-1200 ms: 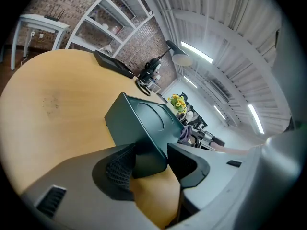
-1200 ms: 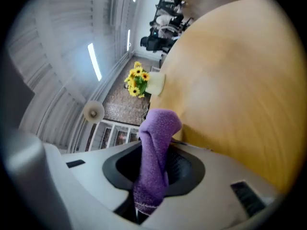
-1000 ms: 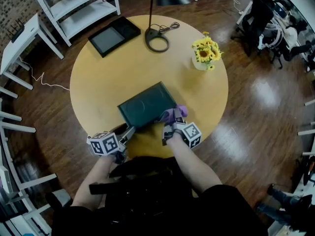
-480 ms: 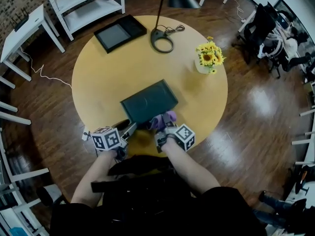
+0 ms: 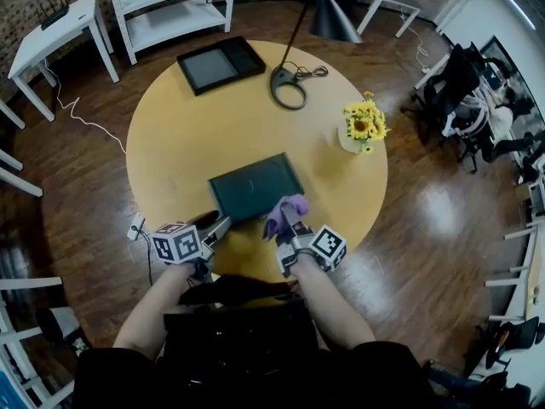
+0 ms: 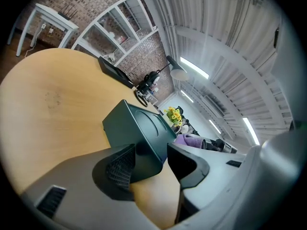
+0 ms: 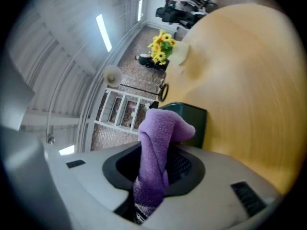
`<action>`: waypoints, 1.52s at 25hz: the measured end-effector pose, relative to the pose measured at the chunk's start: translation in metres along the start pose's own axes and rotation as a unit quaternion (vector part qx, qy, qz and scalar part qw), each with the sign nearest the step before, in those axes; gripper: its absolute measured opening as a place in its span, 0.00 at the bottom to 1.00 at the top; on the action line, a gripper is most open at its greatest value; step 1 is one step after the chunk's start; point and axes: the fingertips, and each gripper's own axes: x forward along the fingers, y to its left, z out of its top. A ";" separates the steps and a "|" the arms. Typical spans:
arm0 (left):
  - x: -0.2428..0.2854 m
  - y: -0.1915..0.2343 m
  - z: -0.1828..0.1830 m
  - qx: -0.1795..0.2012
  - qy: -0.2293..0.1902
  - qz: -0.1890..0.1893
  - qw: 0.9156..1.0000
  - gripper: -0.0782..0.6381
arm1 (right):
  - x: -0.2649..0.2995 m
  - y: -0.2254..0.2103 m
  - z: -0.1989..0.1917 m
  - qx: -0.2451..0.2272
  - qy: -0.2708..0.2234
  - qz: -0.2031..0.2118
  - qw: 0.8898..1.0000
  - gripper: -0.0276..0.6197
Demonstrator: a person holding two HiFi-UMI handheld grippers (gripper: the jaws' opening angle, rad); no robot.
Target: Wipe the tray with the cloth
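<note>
A dark green tray (image 5: pixel 254 186) lies on the round wooden table (image 5: pixel 170 143), near its front edge. My left gripper (image 5: pixel 216 227) has the tray's near left corner (image 6: pixel 139 128) between its jaws. Both pads seem to press on that corner, so the left gripper (image 6: pixel 151 159) looks shut on it. The right gripper (image 5: pixel 288 230) is shut on a purple cloth (image 5: pixel 287 208). It hovers just off the tray's near right corner. From the right gripper (image 7: pixel 158 152) the cloth (image 7: pixel 160 138) stands up out of the jaws, with the tray (image 7: pixel 194 116) behind it.
At the table's far side lie a second black tray (image 5: pixel 220 65) and a lamp base (image 5: pixel 289 88) with its cord. A vase of yellow flowers (image 5: pixel 362 126) stands at the right. White shelves (image 5: pixel 170 7) are beyond the table.
The right gripper has lifted the cloth up off the tray's near right corner and rolled. The left gripper and the tray have stayed put.
</note>
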 end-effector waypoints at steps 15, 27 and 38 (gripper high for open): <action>-0.037 0.010 0.026 0.001 -0.059 0.045 0.997 0.38 | 0.133 0.079 -0.127 -0.569 0.349 0.022 0.744 0.21; -0.028 0.021 0.031 -0.003 -0.053 0.043 0.998 0.38 | 0.120 0.026 -0.093 -0.643 0.361 -0.050 0.674 0.21; 0.005 0.022 0.024 0.043 0.021 0.055 0.997 0.38 | 0.083 -0.002 0.011 -0.653 0.260 -0.150 0.695 0.21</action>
